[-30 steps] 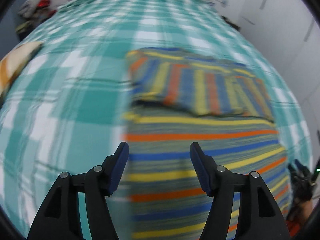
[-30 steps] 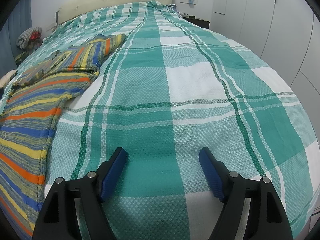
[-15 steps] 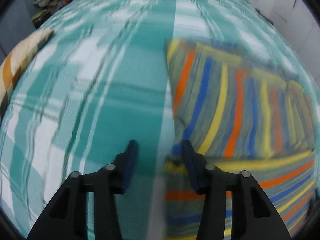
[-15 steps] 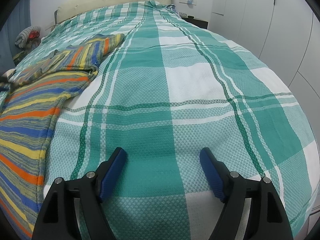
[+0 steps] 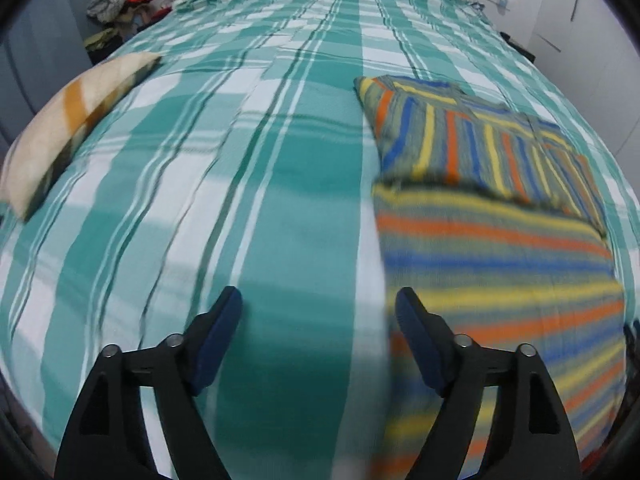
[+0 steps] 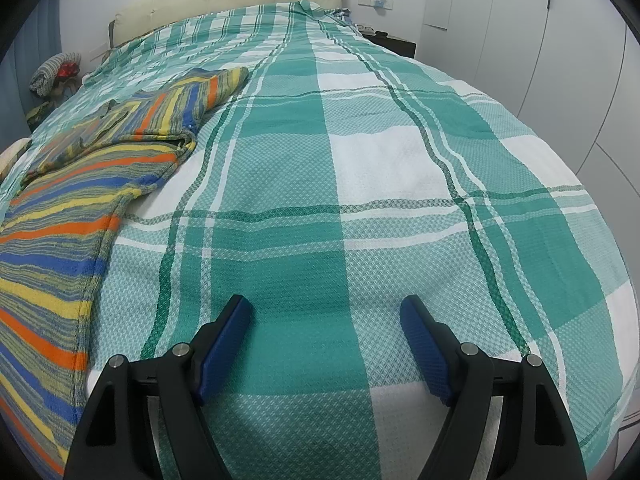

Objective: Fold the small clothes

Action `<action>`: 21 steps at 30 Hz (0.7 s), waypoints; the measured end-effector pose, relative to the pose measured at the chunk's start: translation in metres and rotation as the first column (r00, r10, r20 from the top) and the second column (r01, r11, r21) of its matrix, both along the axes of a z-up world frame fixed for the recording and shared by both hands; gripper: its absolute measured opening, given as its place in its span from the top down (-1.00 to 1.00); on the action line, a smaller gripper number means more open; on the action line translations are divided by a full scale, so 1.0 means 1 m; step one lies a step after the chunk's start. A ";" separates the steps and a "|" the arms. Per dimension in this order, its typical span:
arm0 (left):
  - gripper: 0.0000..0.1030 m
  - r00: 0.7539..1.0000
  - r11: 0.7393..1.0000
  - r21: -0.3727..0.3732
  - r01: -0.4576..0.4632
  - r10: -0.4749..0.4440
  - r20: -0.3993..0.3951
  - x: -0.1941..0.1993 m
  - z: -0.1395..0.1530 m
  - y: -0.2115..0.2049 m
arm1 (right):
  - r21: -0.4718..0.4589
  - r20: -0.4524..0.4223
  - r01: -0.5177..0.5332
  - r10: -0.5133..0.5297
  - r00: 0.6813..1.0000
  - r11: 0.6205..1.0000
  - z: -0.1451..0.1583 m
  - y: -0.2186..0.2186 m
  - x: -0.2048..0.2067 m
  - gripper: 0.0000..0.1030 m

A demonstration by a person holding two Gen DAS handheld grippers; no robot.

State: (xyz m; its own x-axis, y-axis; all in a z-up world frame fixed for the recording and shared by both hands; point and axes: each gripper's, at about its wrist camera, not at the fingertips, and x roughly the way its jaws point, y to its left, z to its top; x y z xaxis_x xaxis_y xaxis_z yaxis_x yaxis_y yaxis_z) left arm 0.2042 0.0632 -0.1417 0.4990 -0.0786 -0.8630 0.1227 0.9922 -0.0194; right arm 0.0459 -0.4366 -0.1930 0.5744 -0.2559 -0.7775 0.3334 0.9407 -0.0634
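Over the near edge of the bed, your left gripper [image 5: 318, 322] stands wide with nothing between its fingers; its jaws have just been opening, and only the green checked bedspread [image 5: 280, 184] lies beneath. Just to its right is the striped sweater [image 5: 496, 256], one sleeve already folded across the chest at the far end. Your right gripper [image 6: 326, 328] is also wide and empty, above bare bedspread, with the sweater's other sleeve [image 6: 208, 88] stretched out at the far left. I judge the fold barely begun: that sleeve and the body are left.
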 end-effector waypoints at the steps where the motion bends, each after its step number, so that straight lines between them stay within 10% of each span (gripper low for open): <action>1: -0.66 1.000 1.000 0.008 -0.003 0.003 0.013 -0.017 -0.001 0.006 | -0.008 -0.004 0.002 -0.002 1.000 1.000 0.001 0.001 0.000 -0.53; 21: -0.86 0.997 0.998 0.025 -0.052 0.050 0.055 -0.100 -0.039 0.037 | -0.248 -0.008 0.074 -0.079 0.997 0.966 0.039 0.030 -0.026 -0.60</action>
State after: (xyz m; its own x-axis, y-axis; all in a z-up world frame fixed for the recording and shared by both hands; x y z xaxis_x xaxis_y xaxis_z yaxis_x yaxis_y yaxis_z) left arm 0.1043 0.1005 -0.1803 0.5476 -0.0294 -0.8362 0.0723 0.9973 0.0122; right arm 0.0195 -0.4070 -0.1541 0.5327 -0.4843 -0.6941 0.4006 0.8667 -0.2974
